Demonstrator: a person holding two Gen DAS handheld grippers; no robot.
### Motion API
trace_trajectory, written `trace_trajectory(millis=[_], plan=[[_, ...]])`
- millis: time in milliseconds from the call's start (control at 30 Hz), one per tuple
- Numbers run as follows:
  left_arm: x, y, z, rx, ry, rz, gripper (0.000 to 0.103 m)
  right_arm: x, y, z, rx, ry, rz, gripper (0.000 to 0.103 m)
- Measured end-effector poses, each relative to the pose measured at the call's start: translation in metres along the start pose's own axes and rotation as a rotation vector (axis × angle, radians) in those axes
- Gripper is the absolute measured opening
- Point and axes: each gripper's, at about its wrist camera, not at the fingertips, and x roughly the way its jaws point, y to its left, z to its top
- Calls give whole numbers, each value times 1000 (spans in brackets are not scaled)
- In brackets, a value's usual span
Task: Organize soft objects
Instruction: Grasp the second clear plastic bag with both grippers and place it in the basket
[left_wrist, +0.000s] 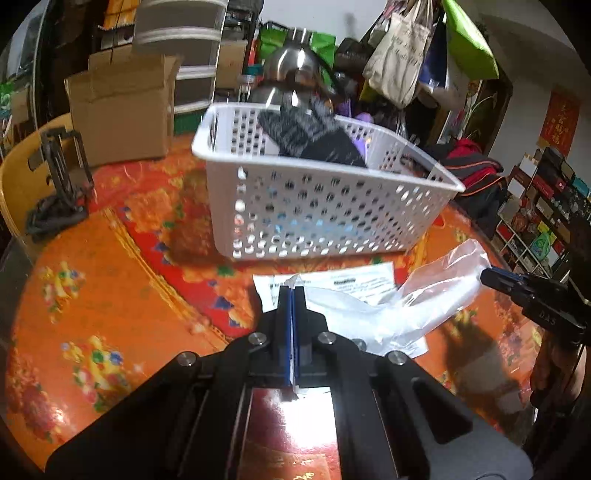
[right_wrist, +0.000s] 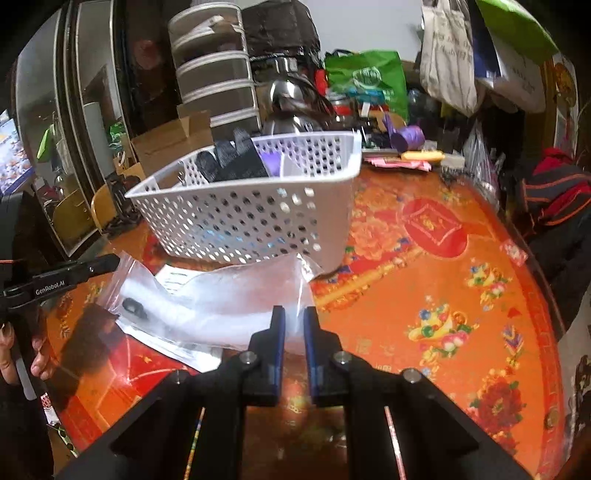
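Observation:
A clear plastic bag (left_wrist: 417, 302) with a printed sheet in it lies on the table in front of a white perforated basket (left_wrist: 317, 206). The basket holds a dark knit glove (left_wrist: 314, 133) and something purple. My left gripper (left_wrist: 292, 290) is shut on the bag's left edge. My right gripper (right_wrist: 294, 314) has its jaws a little apart around the bag's (right_wrist: 236, 299) right end. In the left wrist view the right gripper (left_wrist: 487, 275) touches the bag's far end. The basket (right_wrist: 251, 218) and glove (right_wrist: 232, 158) also show in the right wrist view.
The round table (right_wrist: 443, 295) has an orange and red floral cover. A cardboard box (left_wrist: 122, 118), a steel kettle (left_wrist: 291, 74) and a black stand (left_wrist: 62, 177) are behind and left of the basket. Bags hang at the back right. A yellow chair (left_wrist: 14, 177) is at the left.

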Motion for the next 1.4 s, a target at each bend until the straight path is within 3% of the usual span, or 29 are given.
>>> trace_trajectory(millis=[367, 700, 833, 1033, 1233, 1333, 1400], plan=[[-45, -12, 33, 26, -86, 4, 0, -34, 12, 33, -22, -82, 16, 8], [-69, -22, 125, 46, -150, 6, 0, -47, 15, 118, -24, -160, 7, 8], [-57, -20, 173, 28, -143, 29, 0, -25, 8, 155, -2, -144, -14, 8], [-7, -7, 226, -14, -81, 91, 0, 29, -3, 174, 3, -89, -61, 8], [57, 1, 226, -11, 11, 148, 0, 80, -13, 162, 22, -13, -65, 8], [75, 5, 212, -10, 38, 147, 1, 92, -19, 153, 42, 9, -56, 18], [81, 6, 204, -6, 41, 148, 1, 94, -19, 149, 43, 13, -63, 45]])
